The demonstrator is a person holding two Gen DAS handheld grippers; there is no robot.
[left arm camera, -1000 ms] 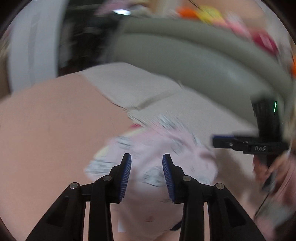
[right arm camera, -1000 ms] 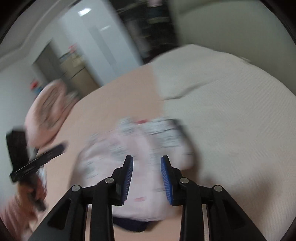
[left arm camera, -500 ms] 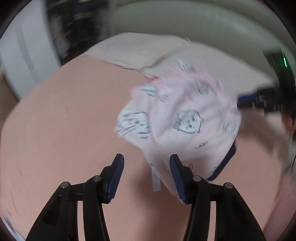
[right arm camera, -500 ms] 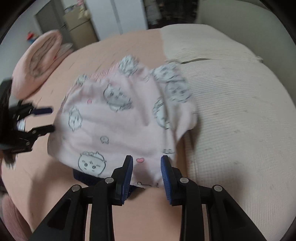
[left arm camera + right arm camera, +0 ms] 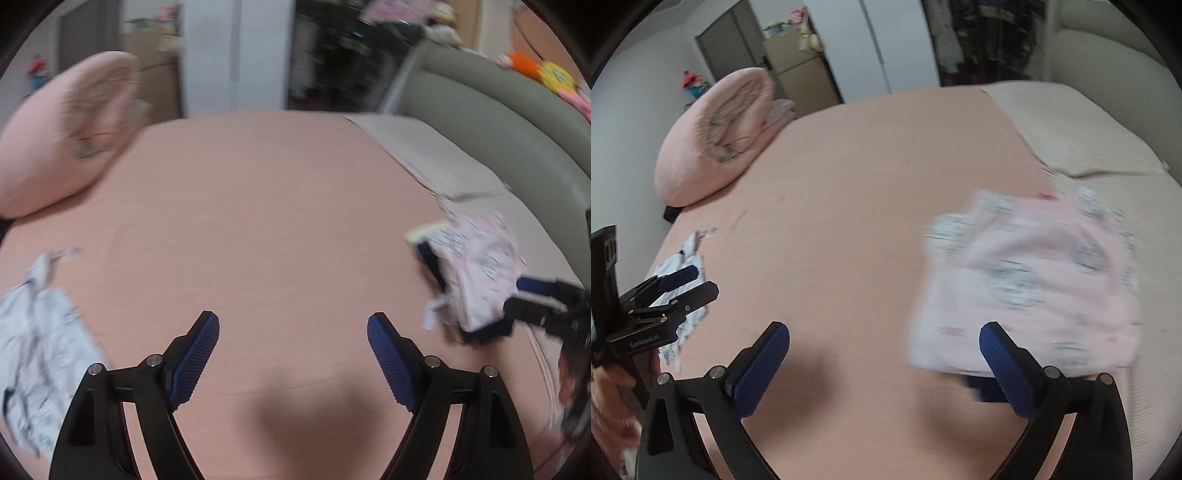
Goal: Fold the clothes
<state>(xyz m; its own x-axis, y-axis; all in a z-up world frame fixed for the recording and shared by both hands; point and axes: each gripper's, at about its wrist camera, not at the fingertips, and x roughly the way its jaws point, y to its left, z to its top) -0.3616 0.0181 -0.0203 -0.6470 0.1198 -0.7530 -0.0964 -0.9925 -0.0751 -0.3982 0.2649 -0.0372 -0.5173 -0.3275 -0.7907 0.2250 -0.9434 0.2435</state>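
A folded pink garment with cartoon faces (image 5: 1030,284) lies on the pink bed sheet (image 5: 868,206) at the right, by the beige blanket; it is blurred. It also shows in the left wrist view (image 5: 476,273). My right gripper (image 5: 882,362) is open and empty, just left of and in front of the garment. My left gripper (image 5: 291,354) is open and empty over bare sheet. A white patterned garment (image 5: 37,350) lies crumpled at the left, also seen in the right wrist view (image 5: 683,295) behind the left gripper (image 5: 685,282).
A rolled pink duvet (image 5: 716,136) sits at the far left of the bed. A beige textured blanket (image 5: 1100,147) covers the right side. A grey-green headboard (image 5: 498,118) runs along the right. Wardrobes and cabinets (image 5: 798,70) stand beyond the bed.
Both grippers have opened wide and let go of the pink garment, which now lies at the right. The left gripper has swung left, toward the white garment.
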